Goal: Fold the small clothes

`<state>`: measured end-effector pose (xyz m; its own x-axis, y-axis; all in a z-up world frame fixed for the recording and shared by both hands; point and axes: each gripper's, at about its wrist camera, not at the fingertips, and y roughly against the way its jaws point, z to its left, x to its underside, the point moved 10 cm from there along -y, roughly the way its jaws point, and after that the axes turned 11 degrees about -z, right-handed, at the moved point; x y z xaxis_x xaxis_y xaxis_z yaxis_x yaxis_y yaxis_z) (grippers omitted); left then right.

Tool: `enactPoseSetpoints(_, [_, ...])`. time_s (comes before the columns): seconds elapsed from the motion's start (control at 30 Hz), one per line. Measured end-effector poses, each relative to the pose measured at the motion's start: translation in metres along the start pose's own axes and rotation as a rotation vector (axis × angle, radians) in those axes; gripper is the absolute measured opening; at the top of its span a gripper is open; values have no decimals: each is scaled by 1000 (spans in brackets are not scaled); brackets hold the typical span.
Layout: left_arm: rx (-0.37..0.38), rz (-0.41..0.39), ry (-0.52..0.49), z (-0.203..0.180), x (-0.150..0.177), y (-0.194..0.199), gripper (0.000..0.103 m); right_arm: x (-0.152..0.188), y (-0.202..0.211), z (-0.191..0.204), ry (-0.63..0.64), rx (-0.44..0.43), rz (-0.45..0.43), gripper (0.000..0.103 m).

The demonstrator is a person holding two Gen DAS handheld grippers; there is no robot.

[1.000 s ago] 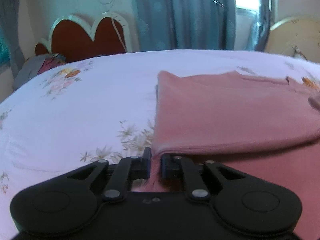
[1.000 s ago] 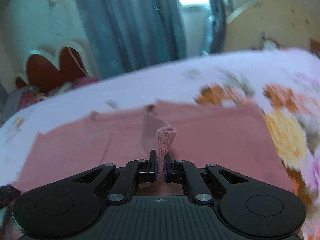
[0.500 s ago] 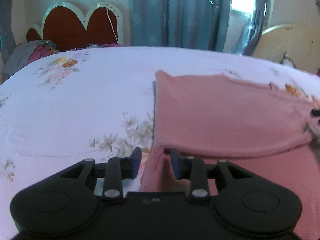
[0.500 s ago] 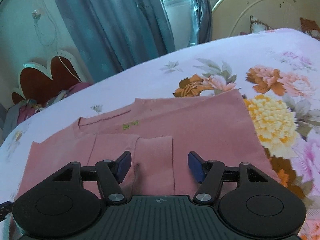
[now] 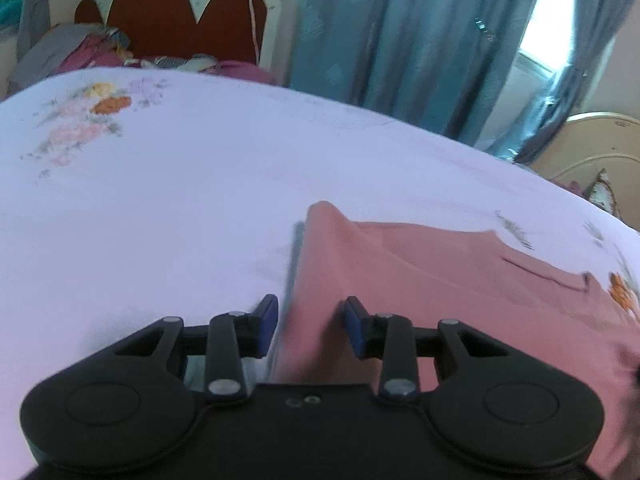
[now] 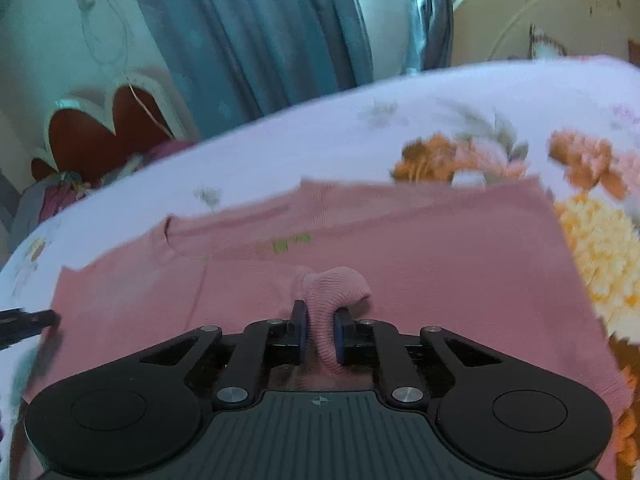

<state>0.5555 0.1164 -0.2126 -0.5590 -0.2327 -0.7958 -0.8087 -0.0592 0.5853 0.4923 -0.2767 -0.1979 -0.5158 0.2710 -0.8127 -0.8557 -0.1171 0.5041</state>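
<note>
Pinching a ribbed cuff of the pink knit top [image 6: 420, 264] in the right gripper [image 6: 320, 332] for folding, left gripper [image 5: 311, 326] gaping over its left edge.

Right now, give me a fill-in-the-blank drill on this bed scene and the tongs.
1. The right tongs are shut on the shirt's ribbed ____.
2. The left tongs are ____, straddling the shirt's edge.
3. The shirt's colour is ____.
4. The shirt lies on a floral ____.

Missing words: cuff; open; pink; bedsheet
</note>
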Motion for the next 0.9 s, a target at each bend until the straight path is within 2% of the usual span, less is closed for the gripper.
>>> enactPoseSetpoints(0.07, [-19,0,16,5,1,-10,35,-12,8,-1,63,29,-71,12])
enactPoseSetpoints(0.1, [-24,-11,21,8,0,-12,35,-11,5,-4,92,55,-77,12])
enactPoseSetpoints(0.2, [-43,-30,15,10,-1,-15,35,16,-21,-16,90,71,61,12])
enactPoseSetpoints(0.3, [-55,-47,24,11,-6,-14,36,14,-19,-17,81,68,47,14])
enactPoseSetpoints(0.33, [-54,-57,28,10,-9,-12,34,10,-15,-17,66,69,31,18])
enactPoseSetpoints(0.37, [-45,-76,24,7,-12,-9,34,3,-9,-17,67,75,-8,34])
enactPoseSetpoints(0.4, [-40,-84,6,3,-15,-9,34,-4,-4,-15,86,79,-47,39])
enactPoseSetpoints(0.5, [-37,-58,-33,-4,-12,-18,35,-15,-3,2,147,53,-94,39])
enactPoseSetpoints(0.53, [-50,-37,-29,-2,-9,-23,38,-14,-6,7,155,35,-81,39])
enactPoseSetpoints(0.63, [-65,-41,-1,3,-10,-28,39,-1,-19,16,170,9,-20,39])
enactPoseSetpoints(0.73, [-75,-34,-19,3,-10,-25,39,19,-35,-2,165,70,69,39])
enactPoseSetpoints(0.9, [-47,-46,-48,-5,-8,1,36,5,-15,0,114,43,13,39])
